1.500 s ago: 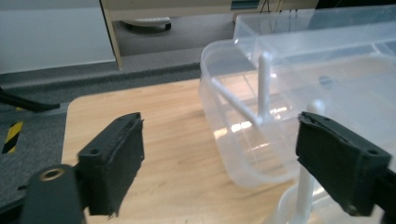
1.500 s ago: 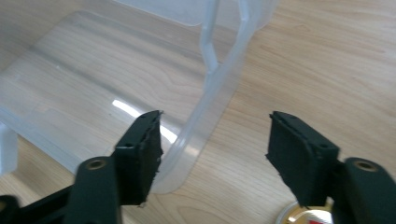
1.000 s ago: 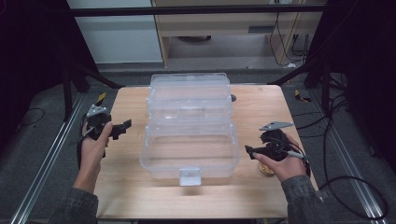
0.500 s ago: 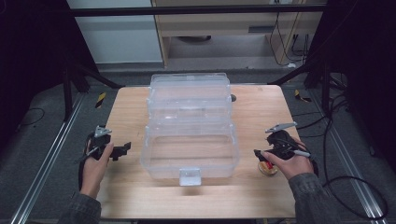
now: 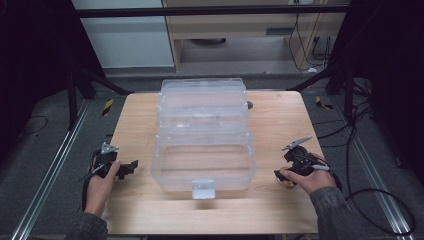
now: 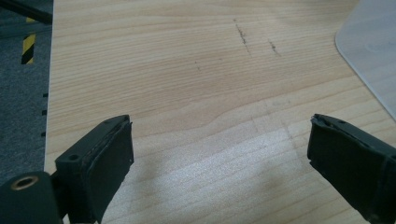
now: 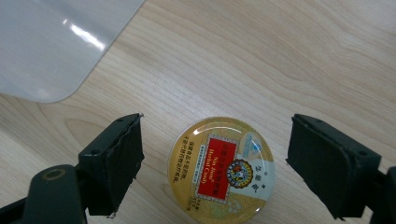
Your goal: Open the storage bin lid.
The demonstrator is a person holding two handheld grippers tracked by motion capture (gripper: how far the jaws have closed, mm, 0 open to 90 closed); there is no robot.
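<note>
A clear plastic storage box (image 5: 202, 137) with its lid swung back stands mid-table. A small round gold tin (image 7: 221, 170) with a red label lies flat on the wood just right of the box; part of the tin (image 5: 286, 183) peeks out under the right hand. My right gripper (image 7: 215, 165) hangs open over it, one jaw on each side, touching nothing. My right gripper (image 5: 284, 172) sits by the box's front right corner. At the left table edge my left gripper (image 5: 129, 167) is open over bare wood (image 6: 196, 107), jaws toward the box.
The box's front latch tab (image 5: 203, 189) sticks out toward the near table edge. A rounded corner of the box (image 7: 51, 46) lies close beside the tin. Metal rails (image 5: 45, 185) and cables (image 5: 370, 200) run along the floor on both sides of the table.
Both hands drew back toward the near edge and lowered. The right gripper came down over the gold tin; the left dropped close to the wood at the left edge.
</note>
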